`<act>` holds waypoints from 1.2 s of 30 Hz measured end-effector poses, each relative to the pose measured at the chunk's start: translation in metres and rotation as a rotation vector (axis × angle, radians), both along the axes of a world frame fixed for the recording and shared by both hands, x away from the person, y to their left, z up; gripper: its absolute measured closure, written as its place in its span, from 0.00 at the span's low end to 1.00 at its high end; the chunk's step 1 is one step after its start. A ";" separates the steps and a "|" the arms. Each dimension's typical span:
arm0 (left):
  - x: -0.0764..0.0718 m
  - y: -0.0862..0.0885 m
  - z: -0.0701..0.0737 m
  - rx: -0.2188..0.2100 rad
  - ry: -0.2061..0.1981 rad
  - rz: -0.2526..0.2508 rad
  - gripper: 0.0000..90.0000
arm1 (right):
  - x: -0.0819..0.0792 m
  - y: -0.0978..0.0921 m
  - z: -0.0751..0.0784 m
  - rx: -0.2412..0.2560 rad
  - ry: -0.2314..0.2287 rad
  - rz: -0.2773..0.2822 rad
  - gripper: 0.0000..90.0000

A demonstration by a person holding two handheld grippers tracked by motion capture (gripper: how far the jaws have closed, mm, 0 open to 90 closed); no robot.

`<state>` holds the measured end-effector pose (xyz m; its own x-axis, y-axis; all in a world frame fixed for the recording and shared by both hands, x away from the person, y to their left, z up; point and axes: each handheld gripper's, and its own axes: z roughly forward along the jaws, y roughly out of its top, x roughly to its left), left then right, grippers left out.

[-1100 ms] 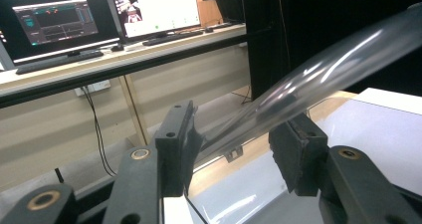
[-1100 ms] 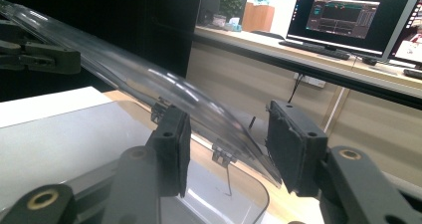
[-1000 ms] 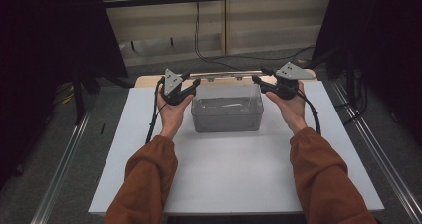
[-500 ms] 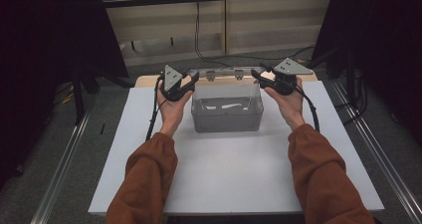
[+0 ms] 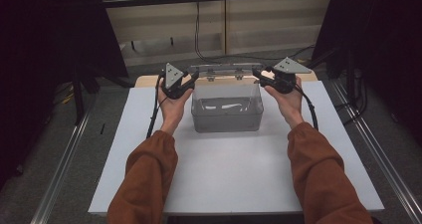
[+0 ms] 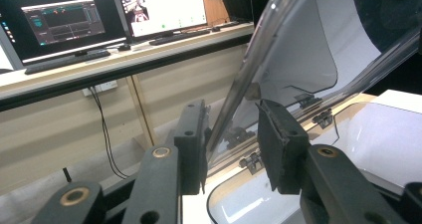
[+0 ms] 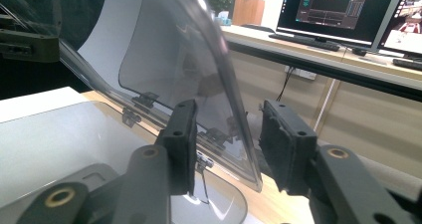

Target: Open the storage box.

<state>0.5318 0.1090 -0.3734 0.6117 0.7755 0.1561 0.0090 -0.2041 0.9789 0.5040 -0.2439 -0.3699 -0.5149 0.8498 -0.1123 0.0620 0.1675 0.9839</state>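
Between the jaws of the left gripper (image 6: 231, 144) stands the left edge of the clear lid (image 6: 298, 59). Jaws apart; the lid edge lies against or just beside one pad, with a clear gap to the other. Not clamped.

Right gripper (image 7: 226, 147): same arrangement, mirrored. Jaws apart, the lid's right edge runs up between them, closer to one pad, gap on the other side.

High view: left gripper (image 5: 180, 83) and right gripper (image 5: 271, 79) sit at opposite ends of the lid (image 5: 225, 69), each held in a hand, both pointing inward toward each other. The lid's long axis runs left to right across the counter, from one gripper to the other. It stands raised, tilted up from its hinges (image 7: 142, 102) along the far rim of the clear box (image 5: 227, 112).

The box rests on the white counter (image 5: 239, 174), centred, toward the far side, between the two forearms. Something pale lies inside; cannot tell what.

Judgement: the relation that matters is that the lid edge is already inside both jaw gaps, one hand per end, neither nearer than the other. Any swing of the lid, up or down, turns about the far hinge line, so both grippers would need to travel together to avoid twisting the lid.
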 end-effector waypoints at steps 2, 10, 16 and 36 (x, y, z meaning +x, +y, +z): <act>0.002 -0.001 0.000 0.001 0.002 0.003 0.72 | 0.001 -0.001 -0.001 0.000 0.003 -0.004 0.66; 0.008 -0.001 -0.002 0.003 0.009 0.008 0.73 | 0.009 -0.003 -0.001 0.003 0.004 0.001 0.70; 0.011 0.003 -0.003 0.015 0.003 -0.009 0.78 | 0.014 -0.001 -0.002 -0.009 0.015 0.000 0.69; 0.030 0.009 -0.011 -0.016 0.066 0.030 0.79 | 0.029 -0.002 -0.003 0.007 0.029 -0.008 0.79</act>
